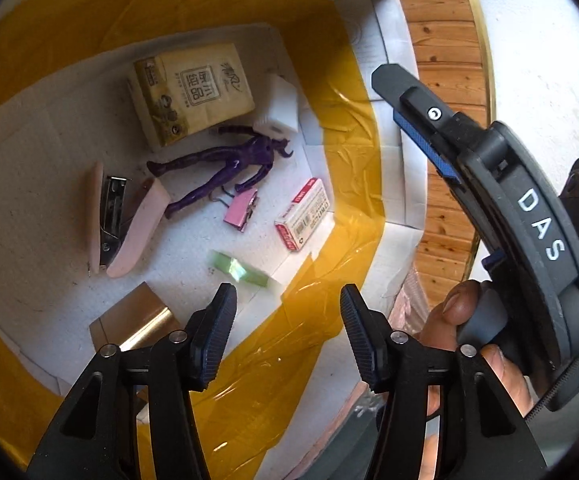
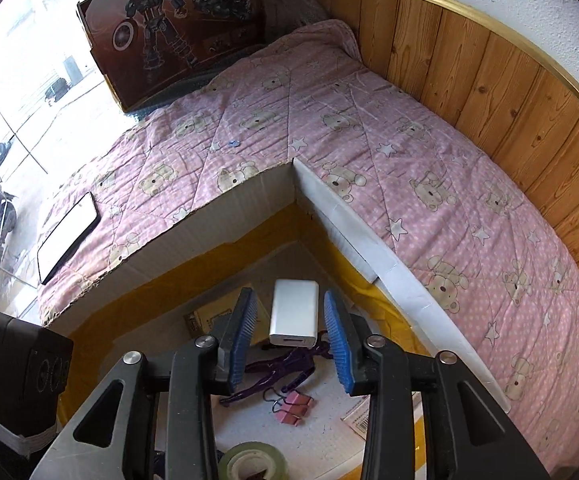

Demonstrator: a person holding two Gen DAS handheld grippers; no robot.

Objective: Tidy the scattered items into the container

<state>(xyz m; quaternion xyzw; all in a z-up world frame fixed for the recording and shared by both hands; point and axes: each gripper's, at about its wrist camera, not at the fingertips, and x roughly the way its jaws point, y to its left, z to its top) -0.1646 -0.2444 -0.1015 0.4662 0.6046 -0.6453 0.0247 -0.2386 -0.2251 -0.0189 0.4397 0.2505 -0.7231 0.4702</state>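
A white box point(image 1: 393, 184) lined with yellow tape holds a tissue pack point(image 1: 193, 96), a purple figure point(image 1: 229, 164), a pink stapler point(image 1: 121, 224), a pink binder clip point(image 1: 243, 210), a staples box point(image 1: 303, 220), a blurred green piece point(image 1: 241, 270) and a gold box point(image 1: 137, 320). My left gripper point(image 1: 287, 296) hangs open over the box's near side, empty. My right gripper point(image 2: 291, 336) is open above the box's corner. A white power bank point(image 2: 293, 312) lies between its blue pads point(image 2: 245, 332) with a gap on each side.
The box sits on a pink bear-print quilt point(image 2: 429, 168) beside a wood-panelled wall point(image 2: 489, 92). A toy carton point(image 2: 177, 28) stands at the far end, and a black-framed flat object point(image 2: 67, 236) lies on the quilt. A tape roll point(image 2: 255, 462) lies inside the box.
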